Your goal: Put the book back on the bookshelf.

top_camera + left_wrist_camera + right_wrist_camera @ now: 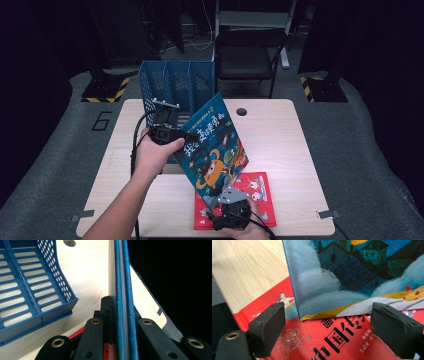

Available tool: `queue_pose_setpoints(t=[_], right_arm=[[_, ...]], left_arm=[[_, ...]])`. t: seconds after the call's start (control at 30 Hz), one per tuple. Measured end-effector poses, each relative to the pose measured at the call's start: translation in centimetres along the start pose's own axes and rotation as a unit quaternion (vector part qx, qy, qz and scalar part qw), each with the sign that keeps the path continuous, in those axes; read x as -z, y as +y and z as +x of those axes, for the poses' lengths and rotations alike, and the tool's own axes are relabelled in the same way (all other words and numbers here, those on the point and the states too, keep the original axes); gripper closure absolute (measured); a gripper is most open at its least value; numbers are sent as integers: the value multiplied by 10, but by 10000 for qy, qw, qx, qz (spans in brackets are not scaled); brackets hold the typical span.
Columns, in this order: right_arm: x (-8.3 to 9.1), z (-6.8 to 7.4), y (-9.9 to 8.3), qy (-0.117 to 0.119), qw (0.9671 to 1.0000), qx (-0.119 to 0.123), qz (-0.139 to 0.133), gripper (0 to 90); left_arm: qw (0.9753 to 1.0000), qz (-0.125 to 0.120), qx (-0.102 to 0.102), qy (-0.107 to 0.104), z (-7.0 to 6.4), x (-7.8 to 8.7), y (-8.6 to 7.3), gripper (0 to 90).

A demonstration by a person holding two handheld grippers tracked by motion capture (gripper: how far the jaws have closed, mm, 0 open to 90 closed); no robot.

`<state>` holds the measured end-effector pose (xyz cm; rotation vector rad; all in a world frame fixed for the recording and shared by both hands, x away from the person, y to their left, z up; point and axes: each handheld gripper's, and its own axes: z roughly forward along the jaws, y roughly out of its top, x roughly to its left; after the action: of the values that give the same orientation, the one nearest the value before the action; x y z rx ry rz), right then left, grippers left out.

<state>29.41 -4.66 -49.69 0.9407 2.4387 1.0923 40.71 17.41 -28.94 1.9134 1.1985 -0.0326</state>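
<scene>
1. High view: the table (280, 130) is seen with a blue file rack (177, 85) at its far left.
2. A blue book (212, 145) is held tilted above a red book (260, 197), its lower corner resting there.
3. The book's edge is clamped by the left gripper (167, 131); its jaws are closed on it.
4. The right gripper (327, 322) is held wide open, gripping nothing.
5. Judged: lifting is in hand; next, the book must be stood upright and steered into a rack slot.

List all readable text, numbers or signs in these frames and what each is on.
"6": painted on the grey floor, left of the table.
"国传": large black characters on the red book cover; neighbouring characters are cut off.
Blue book title: large Chinese characters, too blurred to read.
Small print on the red book, lower right in the right gripper view: too small.
</scene>
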Motion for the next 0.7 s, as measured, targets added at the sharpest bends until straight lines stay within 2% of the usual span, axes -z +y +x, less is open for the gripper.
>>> queue_pose_setpoints(t=[0.03, 0.07, 0.23, 0.3, 0.4, 0.5, 0.7], right_arm=[[0, 1, 0, -61, 10000, 46, 2, 124], [-1, 3, -1, -32, 10000, -26, -35, 124], [0, 1, -2, -227, 9997, -55, -66, 156], [1, 0, -3, -239, 9996, -86, -119, 186], [1, 0, -4, -237, 9996, -56, -138, 191], [2, 2, -4, -236, 9996, -77, -141, 217], [2, 4, -5, -247, 9995, -119, -183, 229]], left_arm=[[10000, -16, -16, 16, -1, 0, 0, 818], [10000, -24, -13, 23, -1, 0, -1, 818], [9999, -40, -108, 97, -5, 2, -5, 807], [9997, -36, -191, 156, -5, 4, -7, 791], [9997, -36, -181, 162, -6, 7, -11, 754], [9994, 34, -298, 181, -5, 10, -14, 740], [9991, 136, -326, 215, -7, 15, -17, 720]])
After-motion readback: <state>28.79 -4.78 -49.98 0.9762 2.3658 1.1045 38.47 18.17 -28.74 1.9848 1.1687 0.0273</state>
